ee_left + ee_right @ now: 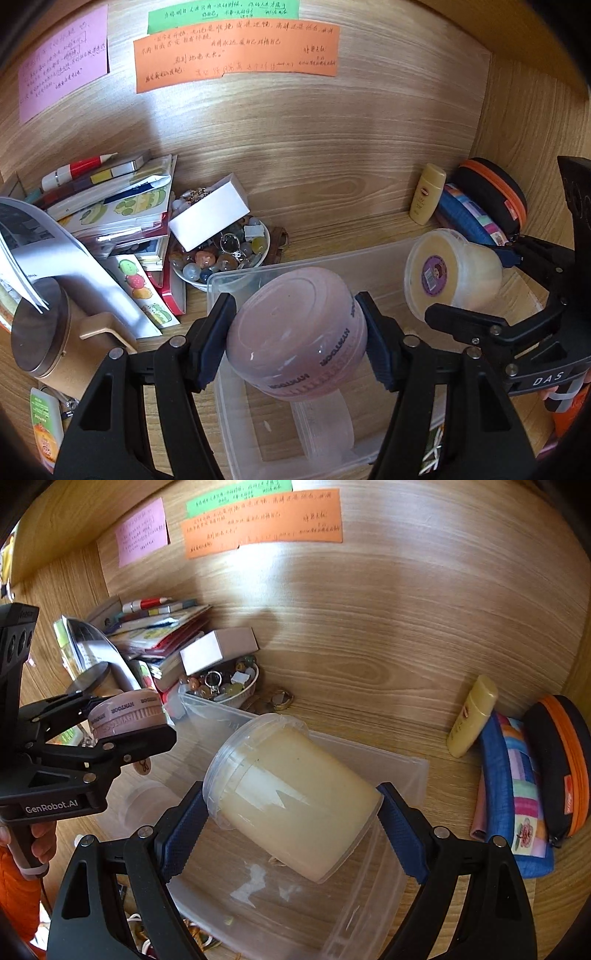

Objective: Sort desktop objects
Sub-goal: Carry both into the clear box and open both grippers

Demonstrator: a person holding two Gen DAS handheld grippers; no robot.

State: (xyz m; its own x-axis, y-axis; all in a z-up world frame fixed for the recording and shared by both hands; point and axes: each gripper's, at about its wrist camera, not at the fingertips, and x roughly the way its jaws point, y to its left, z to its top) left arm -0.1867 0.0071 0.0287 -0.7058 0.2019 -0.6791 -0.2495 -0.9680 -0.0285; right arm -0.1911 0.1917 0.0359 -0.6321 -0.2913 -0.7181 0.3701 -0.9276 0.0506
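Left gripper [297, 334] pinches the pink jar [295, 332] by its sides; right gripper [295, 812] pinches the cream tub [295, 801], tilted. Both hang above the clear bin [236, 280] below the jaws. Risks: tilted tub slipping from the pads, or jar and tub colliding on the drop.
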